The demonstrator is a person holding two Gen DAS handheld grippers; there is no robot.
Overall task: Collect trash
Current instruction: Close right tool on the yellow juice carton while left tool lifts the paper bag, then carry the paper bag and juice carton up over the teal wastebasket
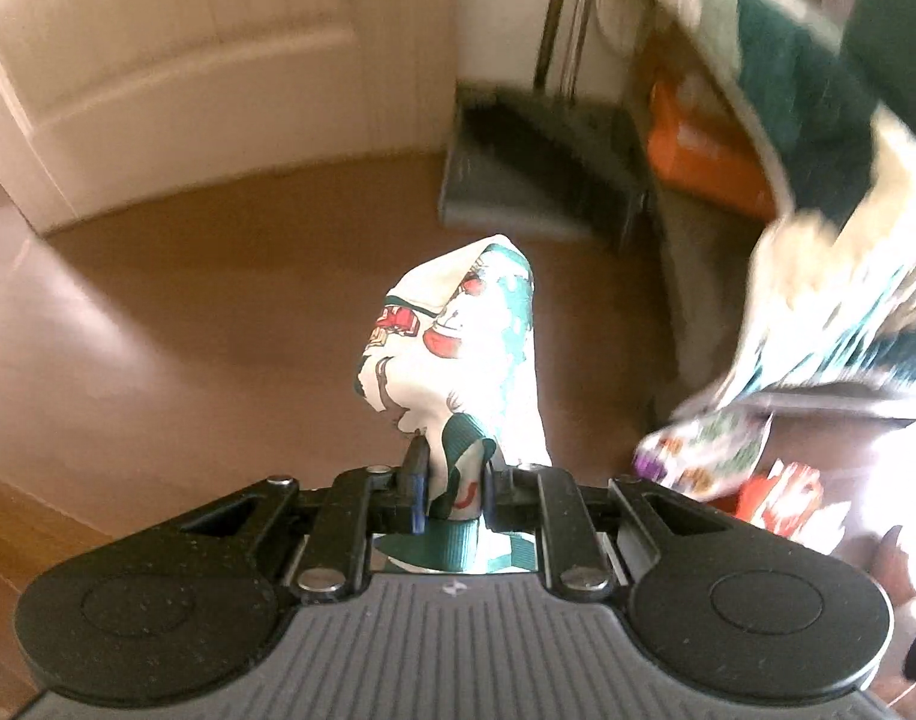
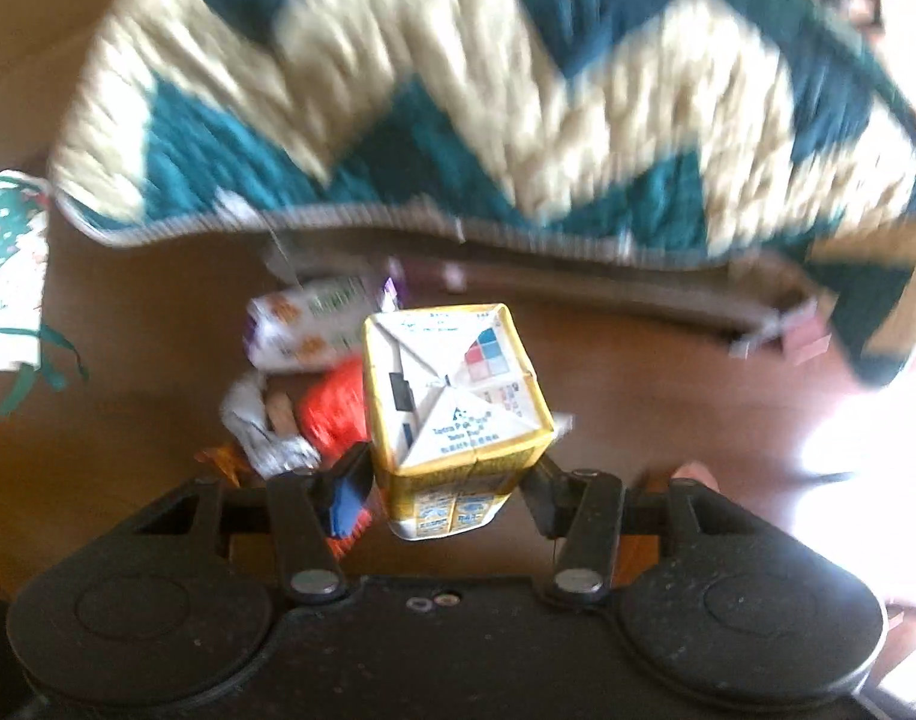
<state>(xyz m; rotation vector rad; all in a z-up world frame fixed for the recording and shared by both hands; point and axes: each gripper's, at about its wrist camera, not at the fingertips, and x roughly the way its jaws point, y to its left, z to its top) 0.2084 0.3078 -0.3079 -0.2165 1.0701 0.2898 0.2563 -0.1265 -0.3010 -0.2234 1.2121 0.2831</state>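
My left gripper (image 1: 452,480) is shut on a white paper bag (image 1: 458,354) with green and red print and a green ribbon handle, held above the brown floor. The same bag shows at the left edge of the right wrist view (image 2: 8,276). My right gripper (image 2: 452,474) is shut on a yellow and white drink carton (image 2: 452,396), its folded bottom facing the camera. On the floor beyond it lie a white snack packet (image 2: 314,324), a red wrapper (image 2: 335,414) and a crumpled silver wrapper (image 2: 260,426). The snack packet also shows in the left wrist view (image 1: 703,450).
A green and cream quilt (image 2: 458,96) hangs over a bed edge above the litter. A grey dustpan (image 1: 535,168) with its broom stands against the wall by a white door (image 1: 188,48). An orange item (image 1: 703,150) lies under the bed.
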